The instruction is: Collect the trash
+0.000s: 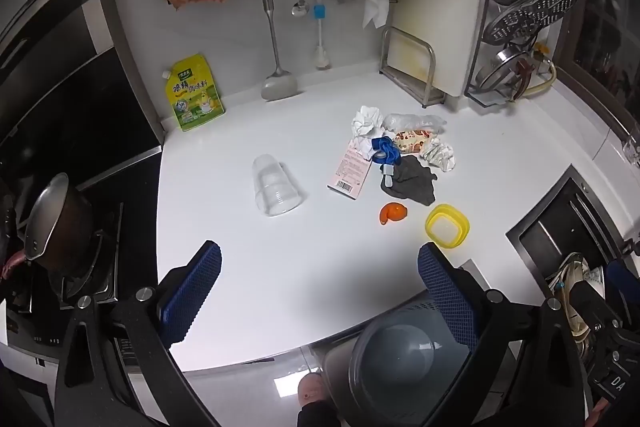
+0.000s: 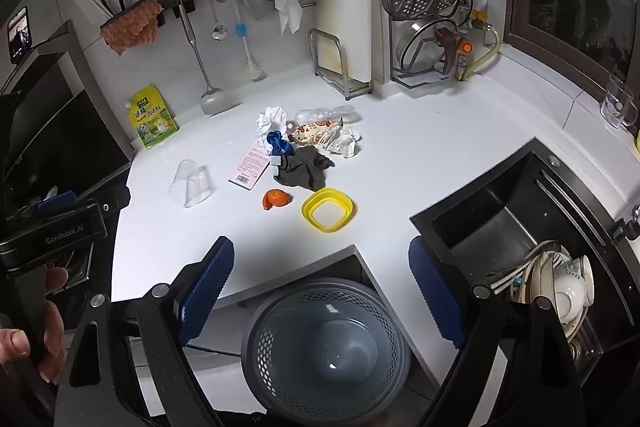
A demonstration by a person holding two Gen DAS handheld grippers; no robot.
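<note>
Trash lies on the white counter (image 1: 304, 259): a tipped clear plastic cup (image 1: 275, 190), a pink box (image 1: 351, 171), crumpled tissues (image 1: 366, 121), a snack wrapper (image 1: 412, 141), a blue item (image 1: 385, 149), a grey cloth (image 1: 414, 181), an orange peel (image 1: 392, 213) and a yellow lid (image 1: 447, 225). The same pile shows in the right wrist view around the grey cloth (image 2: 302, 171). A grey perforated bin (image 2: 326, 347) stands below the counter edge, also in the left wrist view (image 1: 400, 359). My left gripper (image 1: 320, 279) and right gripper (image 2: 322, 279) are open and empty, short of the trash.
A black sink (image 2: 500, 227) with dishes is at the right. A stove with a pot (image 1: 56, 227) is at the left. A yellow seasoning pouch (image 1: 194, 93), hanging utensils, a cutting board rack (image 1: 412, 71) and a lid rack line the back wall.
</note>
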